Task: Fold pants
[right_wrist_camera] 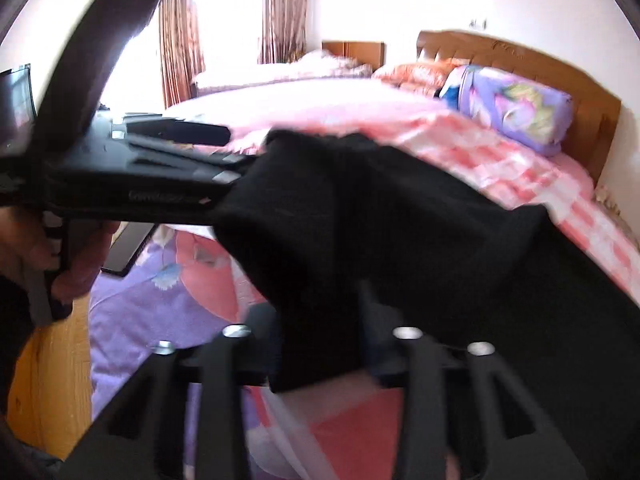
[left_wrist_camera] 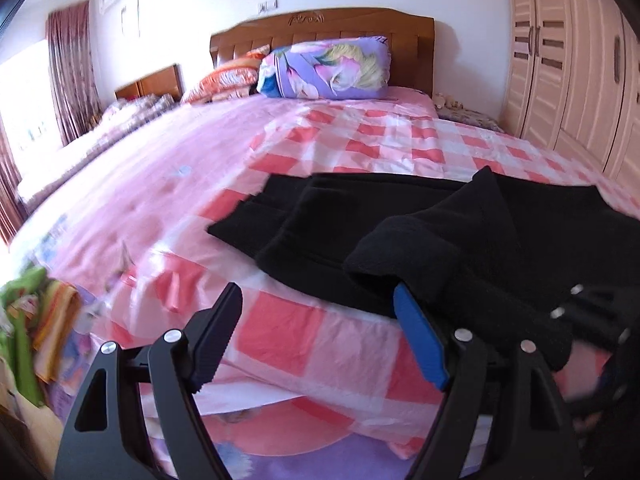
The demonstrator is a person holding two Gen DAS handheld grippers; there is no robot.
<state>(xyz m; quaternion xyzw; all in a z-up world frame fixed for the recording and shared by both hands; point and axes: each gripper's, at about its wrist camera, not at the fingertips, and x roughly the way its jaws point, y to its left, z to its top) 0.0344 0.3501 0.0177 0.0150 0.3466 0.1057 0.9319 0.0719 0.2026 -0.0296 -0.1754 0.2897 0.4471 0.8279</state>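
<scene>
Black pants lie on the near part of the pink checked bed, with one end bunched up at the bed's near edge. My left gripper is open, and its right blue pad touches the bunched fabric. In the right wrist view the pants drape over my right gripper. Its fingertips are hidden by the cloth, which hangs between them. The left gripper shows there at the left, at the fabric's edge.
A purple floral pillow and an orange one lie against the wooden headboard. A wardrobe stands at the right. Colourful cloth lies at the left. A purple and red floral cover hangs below the bed's edge.
</scene>
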